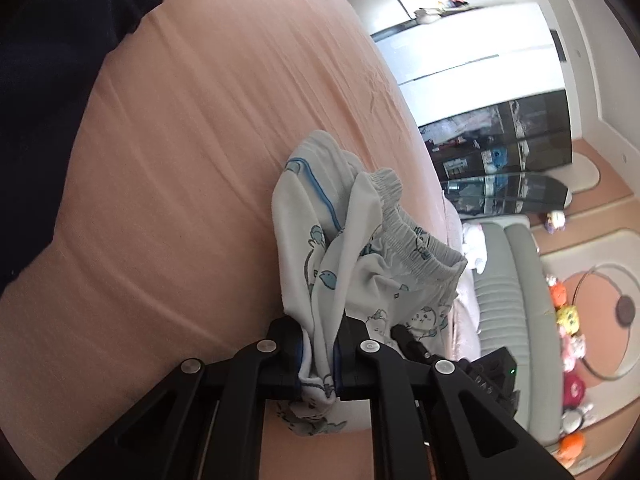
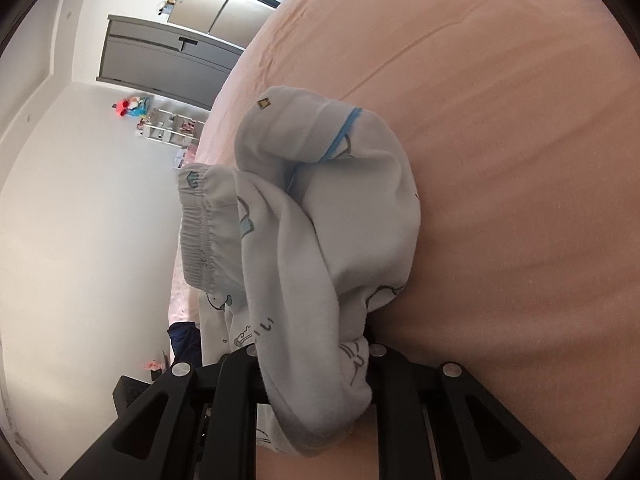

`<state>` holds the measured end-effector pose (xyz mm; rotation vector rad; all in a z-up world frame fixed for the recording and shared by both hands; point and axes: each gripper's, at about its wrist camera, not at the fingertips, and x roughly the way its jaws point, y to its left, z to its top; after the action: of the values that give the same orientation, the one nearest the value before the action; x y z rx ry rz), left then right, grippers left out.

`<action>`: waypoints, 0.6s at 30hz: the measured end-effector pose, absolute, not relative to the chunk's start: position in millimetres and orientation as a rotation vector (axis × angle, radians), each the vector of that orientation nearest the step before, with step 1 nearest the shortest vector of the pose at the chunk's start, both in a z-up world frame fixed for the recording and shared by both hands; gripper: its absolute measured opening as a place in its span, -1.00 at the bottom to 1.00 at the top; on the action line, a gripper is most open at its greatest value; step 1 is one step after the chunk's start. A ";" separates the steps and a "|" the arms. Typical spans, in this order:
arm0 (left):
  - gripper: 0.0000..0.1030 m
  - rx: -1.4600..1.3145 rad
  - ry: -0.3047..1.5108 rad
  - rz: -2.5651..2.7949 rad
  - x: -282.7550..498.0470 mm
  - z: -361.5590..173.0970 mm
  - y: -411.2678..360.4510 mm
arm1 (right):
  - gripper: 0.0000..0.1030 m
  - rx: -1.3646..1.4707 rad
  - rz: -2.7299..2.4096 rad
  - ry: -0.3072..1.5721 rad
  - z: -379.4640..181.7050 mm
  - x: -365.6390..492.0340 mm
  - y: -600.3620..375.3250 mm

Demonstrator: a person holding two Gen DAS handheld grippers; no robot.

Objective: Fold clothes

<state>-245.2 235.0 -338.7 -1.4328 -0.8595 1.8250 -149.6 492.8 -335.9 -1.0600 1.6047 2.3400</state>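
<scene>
White printed pants [image 1: 360, 248] with blue piping, small cartoon prints and a gathered elastic waistband hang bunched over the peach bed sheet [image 1: 180, 160]. My left gripper [image 1: 318, 340] is shut on a fold of the pants. In the right wrist view the same pants [image 2: 320, 220] hang in a bundle, and my right gripper [image 2: 316, 354] is shut on their fabric, which covers the fingertips. The other gripper's black tip [image 1: 408, 338] shows just right of my left gripper.
A dark navy garment [image 1: 52, 60] lies at the upper left of the bed. Beyond the bed edge are a grey sofa [image 1: 508, 300], soft toys [image 1: 568, 320], a dark glass cabinet [image 1: 500, 140] and white cupboards [image 2: 160, 56].
</scene>
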 end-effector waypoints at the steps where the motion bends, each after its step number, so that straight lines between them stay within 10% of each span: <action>1: -0.84 -1.440 -0.876 1.815 -245.8 -338.7 234.2 | -0.73 -1.060 2.336 1.611 -336.3 -149.3 493.3; 18: -0.84 -1.378 -0.782 1.799 -229.9 -279.5 268.3 | -0.72 -1.018 2.416 1.462 -288.3 -122.0 500.4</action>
<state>-229.9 268.3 -279.5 -1.3782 -0.7817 1.7994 -122.1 500.4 -288.3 -1.0183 1.4618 2.4165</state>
